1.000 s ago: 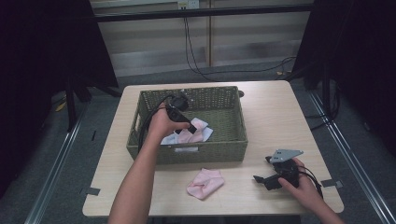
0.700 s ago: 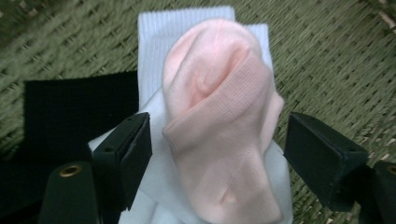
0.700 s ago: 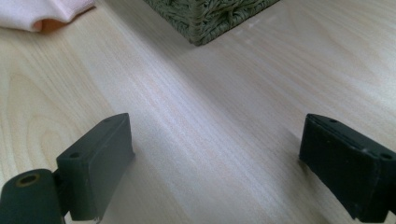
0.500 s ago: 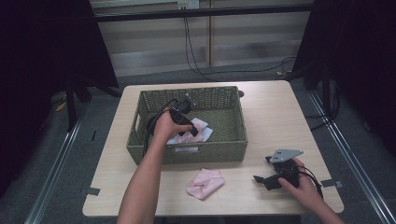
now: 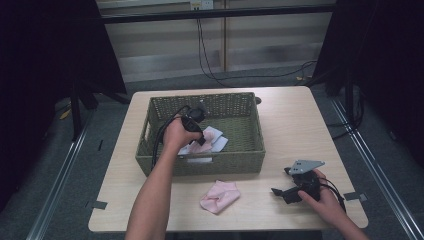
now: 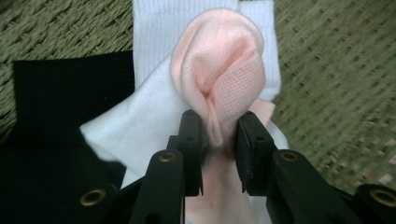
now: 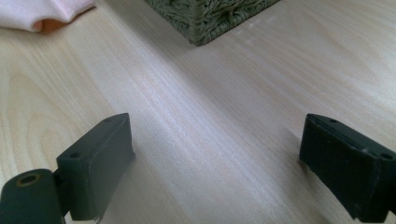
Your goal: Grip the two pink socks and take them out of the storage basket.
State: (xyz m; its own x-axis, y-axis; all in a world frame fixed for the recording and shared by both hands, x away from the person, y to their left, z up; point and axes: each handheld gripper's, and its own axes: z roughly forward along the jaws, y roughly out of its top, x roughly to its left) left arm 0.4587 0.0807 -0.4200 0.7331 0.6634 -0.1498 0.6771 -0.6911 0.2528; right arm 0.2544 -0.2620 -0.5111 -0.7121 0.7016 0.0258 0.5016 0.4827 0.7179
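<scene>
- The table [image 5: 300, 120] takes up most of your workspace, pale wood, with your forearms coming in from the near edge.
- The basket [image 5: 250, 160] is green wicker and sits on the table's left-centre part; its near corner also shows at the top of the right gripper view, well ahead of the jaws.
- Inside the basket lie a black cloth [image 6: 65, 93] on the left in the left gripper view and a white sock [image 6: 154, 42] beside it, the white one overlapping the black one's edge.
- The pink sock [image 6: 224, 70] lies bunched on top of the white sock, in the near middle of the basket.
- A second pink sock [image 5: 220, 196] lies on the table just in front of the basket, between your two hands.
- Your left gripper [image 6: 219, 135] reaches down into the basket. Its jaws have just been closing, and they now pinch a fold of the pink sock between the pads.
- Your right gripper [image 7: 212, 163] rests low over bare table near the front right corner, its jaws spread wide with nothing between them, well apart from the basket.
</scene>
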